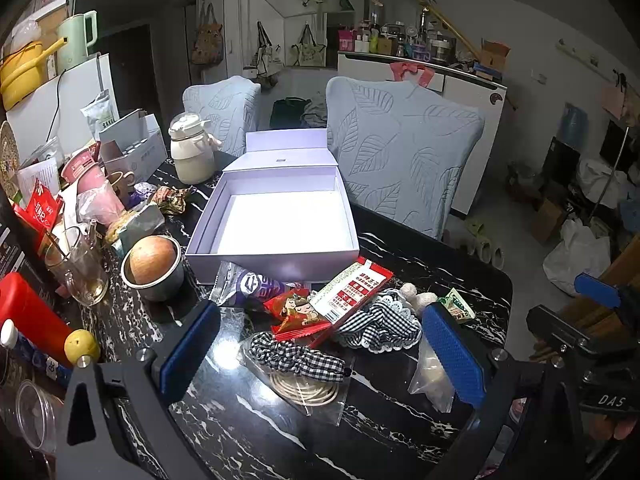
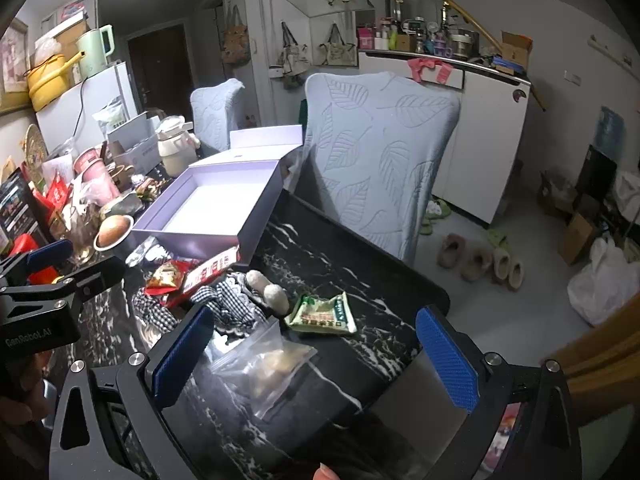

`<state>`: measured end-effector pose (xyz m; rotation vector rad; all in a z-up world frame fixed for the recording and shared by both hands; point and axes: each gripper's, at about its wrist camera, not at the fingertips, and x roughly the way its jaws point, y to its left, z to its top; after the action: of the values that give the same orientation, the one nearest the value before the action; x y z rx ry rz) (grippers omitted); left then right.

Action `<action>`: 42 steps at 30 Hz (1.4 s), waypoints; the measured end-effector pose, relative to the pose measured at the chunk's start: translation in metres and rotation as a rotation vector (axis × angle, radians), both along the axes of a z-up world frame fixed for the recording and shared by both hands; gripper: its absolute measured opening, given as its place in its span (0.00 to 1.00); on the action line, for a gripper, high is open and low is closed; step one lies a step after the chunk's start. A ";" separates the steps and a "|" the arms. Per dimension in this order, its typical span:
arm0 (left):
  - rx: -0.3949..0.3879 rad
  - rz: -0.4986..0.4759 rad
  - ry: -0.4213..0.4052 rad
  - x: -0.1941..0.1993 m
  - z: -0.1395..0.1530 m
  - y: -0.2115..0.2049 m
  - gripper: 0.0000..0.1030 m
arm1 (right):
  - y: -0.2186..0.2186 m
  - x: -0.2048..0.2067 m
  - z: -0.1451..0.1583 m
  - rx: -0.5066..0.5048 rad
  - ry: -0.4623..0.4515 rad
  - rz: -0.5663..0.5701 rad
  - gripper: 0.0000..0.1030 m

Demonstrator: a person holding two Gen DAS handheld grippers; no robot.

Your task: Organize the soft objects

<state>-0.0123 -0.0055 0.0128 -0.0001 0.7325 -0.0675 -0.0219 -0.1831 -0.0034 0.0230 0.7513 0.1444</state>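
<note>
coiled cord [image 1: 305, 390] (half under scrunchie [image 1: 298, 354])

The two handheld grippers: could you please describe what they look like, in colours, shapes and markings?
Both are alike: angular black frames with triangular cut-outs and silver round bolts, each bearing two flat fingers faced with dimpled blue pads. The left gripper shows white "GenRobot.AI" lettering on its black body in the right wrist view; the right gripper shows white "DAS" lettering in the left wrist view. No cables are visible.

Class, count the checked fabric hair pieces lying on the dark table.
2. One checked scrunchie lies nearest the camera over a clear bag; the lace-edged checked piece sits right of it, partly under the snack packets. More could be hidden beneath.
</note>
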 end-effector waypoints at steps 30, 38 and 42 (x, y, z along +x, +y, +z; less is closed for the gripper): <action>-0.038 -0.014 0.014 0.002 0.001 0.005 1.00 | 0.003 0.005 0.000 0.031 -0.006 0.018 1.00; -0.041 -0.016 0.014 0.001 0.001 0.005 1.00 | 0.005 0.003 -0.001 0.034 -0.012 0.026 1.00; -0.042 -0.021 0.014 0.000 0.001 0.005 1.00 | 0.005 0.002 -0.002 0.033 -0.017 0.029 1.00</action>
<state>-0.0119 -0.0009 0.0143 -0.0333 0.7454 -0.1028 -0.0200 -0.1780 -0.0055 0.0423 0.7320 0.1846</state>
